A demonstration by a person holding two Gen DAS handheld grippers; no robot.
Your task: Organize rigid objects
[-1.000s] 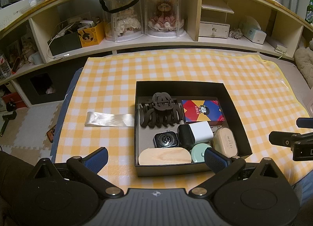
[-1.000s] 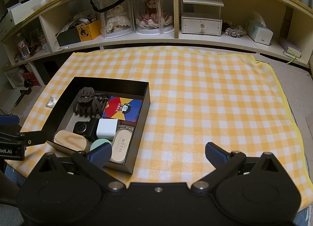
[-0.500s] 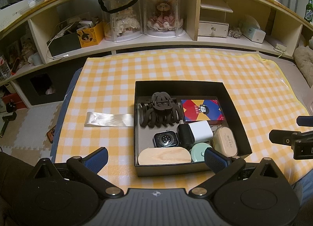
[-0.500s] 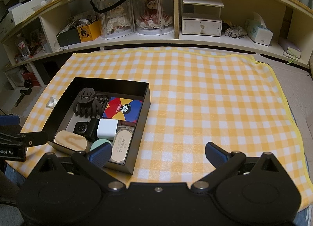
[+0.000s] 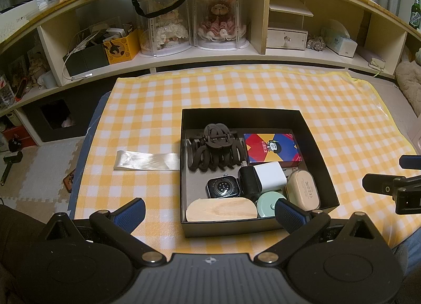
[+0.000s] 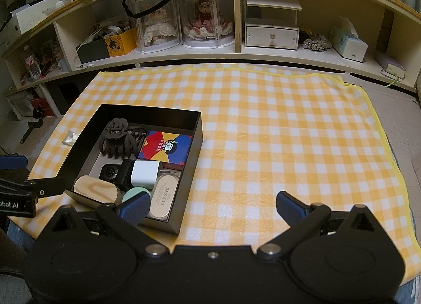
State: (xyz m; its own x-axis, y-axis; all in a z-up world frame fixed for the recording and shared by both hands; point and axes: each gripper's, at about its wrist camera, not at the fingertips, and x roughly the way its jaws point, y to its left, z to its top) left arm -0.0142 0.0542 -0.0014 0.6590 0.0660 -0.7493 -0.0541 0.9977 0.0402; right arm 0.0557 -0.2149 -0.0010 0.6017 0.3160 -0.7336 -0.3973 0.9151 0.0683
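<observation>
Both grippers are held low at the near edge of the yellow-and-white checked cloth [image 6: 276,130], and both have their blue-padded fingers spread wide apart, with nothing between them. The left gripper [image 5: 209,208] hangs over the near wall of the shallow black rectangular box [image 5: 307,130]; the right gripper [image 6: 210,205] is over bare cloth, just to the right of this box.

All the rigid objects lie inside the box. At the back are a dark brown plastic claw hair clip [image 5: 214,150] and, beside it on the right, a colourful red, blue and yellow card box [image 5: 272,148]. In the middle row lie a black smartwatch body [image 5: 223,186] face down, a black block [image 5: 249,183] and a white cube-shaped charger [image 5: 271,176] — these touch each other. At the front are a flat oval piece of light wood [image 5: 221,209], a round mint-green lid [image 5: 268,203] and a beige rounded case [image 5: 304,190].

Outside the box, on the cloth to its left, lies a shiny transparent plastic strip [image 5: 147,160].
</observation>
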